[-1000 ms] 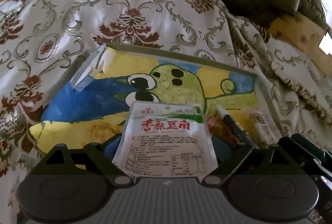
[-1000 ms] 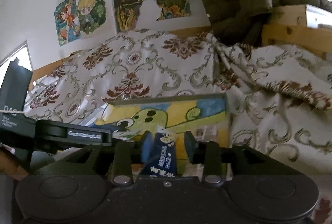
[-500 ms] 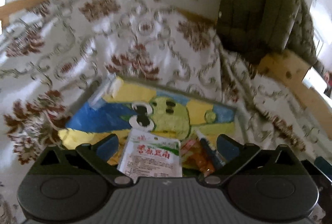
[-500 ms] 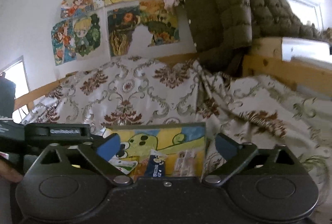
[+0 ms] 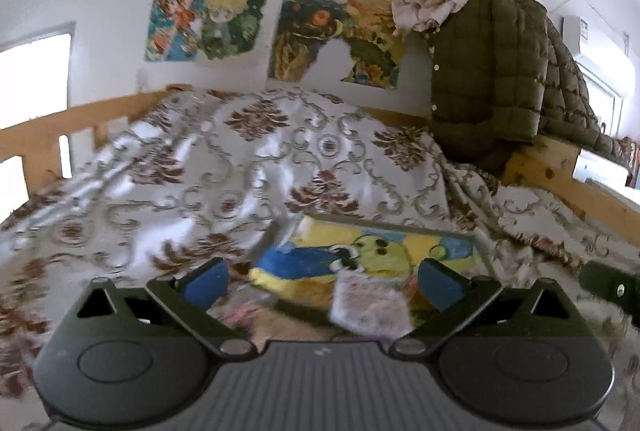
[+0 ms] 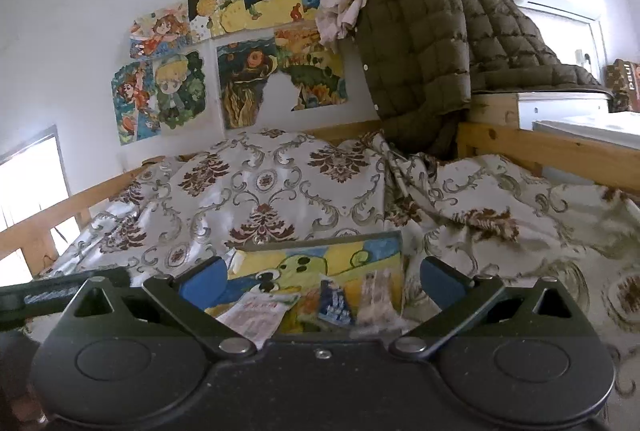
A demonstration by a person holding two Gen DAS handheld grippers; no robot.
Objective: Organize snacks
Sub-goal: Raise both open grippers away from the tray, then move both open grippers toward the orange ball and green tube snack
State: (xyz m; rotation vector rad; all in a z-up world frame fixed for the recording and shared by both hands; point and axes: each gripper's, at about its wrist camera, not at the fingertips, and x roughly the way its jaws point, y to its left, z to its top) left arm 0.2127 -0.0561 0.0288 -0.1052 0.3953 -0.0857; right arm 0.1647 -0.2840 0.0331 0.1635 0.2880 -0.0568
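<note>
With both tongs, left point(image 5: 320, 281) and right point(image 6: 322, 281), spread and empty, approach the blue packet point(image 6: 335, 305) on the painted tray point(image 6: 394, 243) squarely.

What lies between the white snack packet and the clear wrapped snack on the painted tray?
In the right wrist view, a blue snack packet lies between the white snack packet and the clear wrapped snack on the painted tray.

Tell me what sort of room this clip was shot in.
Most likely a bedroom, perhaps a child's: a wooden bed frame under a patterned bedspread, cartoon drawings taped to the wall, and a padded jacket slung over the bed rail.
</note>
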